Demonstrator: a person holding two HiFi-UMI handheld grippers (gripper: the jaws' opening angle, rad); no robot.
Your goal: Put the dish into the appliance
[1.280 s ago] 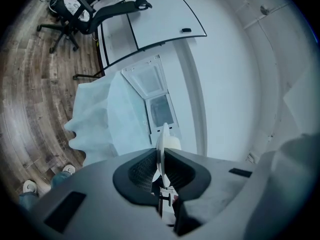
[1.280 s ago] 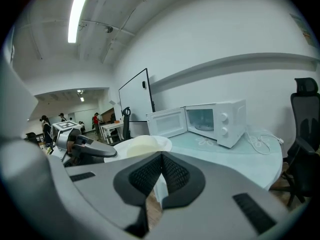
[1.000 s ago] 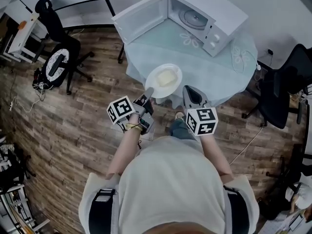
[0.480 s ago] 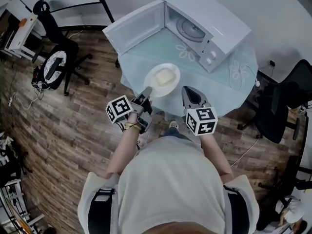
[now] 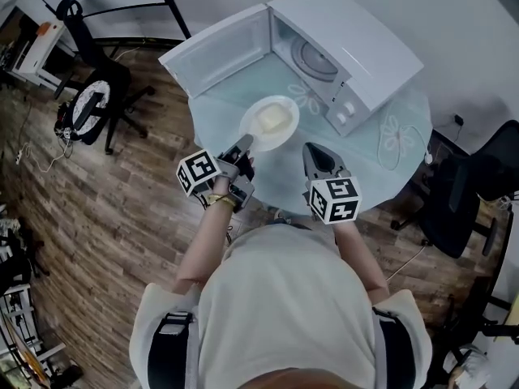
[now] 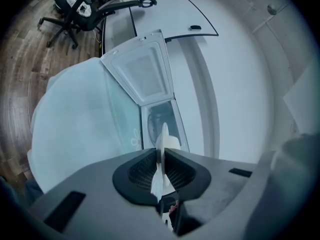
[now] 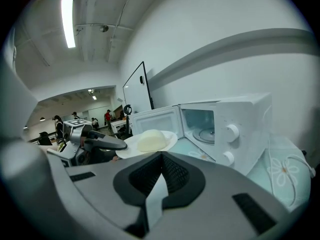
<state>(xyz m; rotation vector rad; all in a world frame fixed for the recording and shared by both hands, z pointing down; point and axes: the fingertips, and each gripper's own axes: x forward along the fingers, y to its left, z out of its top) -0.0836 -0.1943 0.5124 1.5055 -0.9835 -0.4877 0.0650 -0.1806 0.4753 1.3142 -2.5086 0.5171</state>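
A white dish (image 5: 270, 122) with a pale yellow lump of food hangs over the round table (image 5: 381, 148), in front of the white microwave (image 5: 357, 43). The microwave's door (image 5: 219, 51) stands wide open to the left and its glass turntable (image 5: 315, 59) shows inside. My left gripper (image 5: 246, 144) is shut on the dish's near rim. In the left gripper view the dish (image 6: 162, 139) stands edge-on between the pads and points at the microwave's cavity (image 6: 160, 119). My right gripper (image 5: 318, 156) hovers to the dish's right, shut and empty. In the right gripper view the dish (image 7: 150, 141) is left of the microwave (image 7: 225, 129).
A light blue cloth with flower prints covers the table. Black office chairs stand on the wood floor at the left (image 5: 97, 104) and right (image 5: 470, 177). A wall runs behind the microwave. The person's body fills the lower part of the head view.
The left gripper has carried the dish forward, closer to the microwave's opening. The person and the right gripper have moved up to the table with it.
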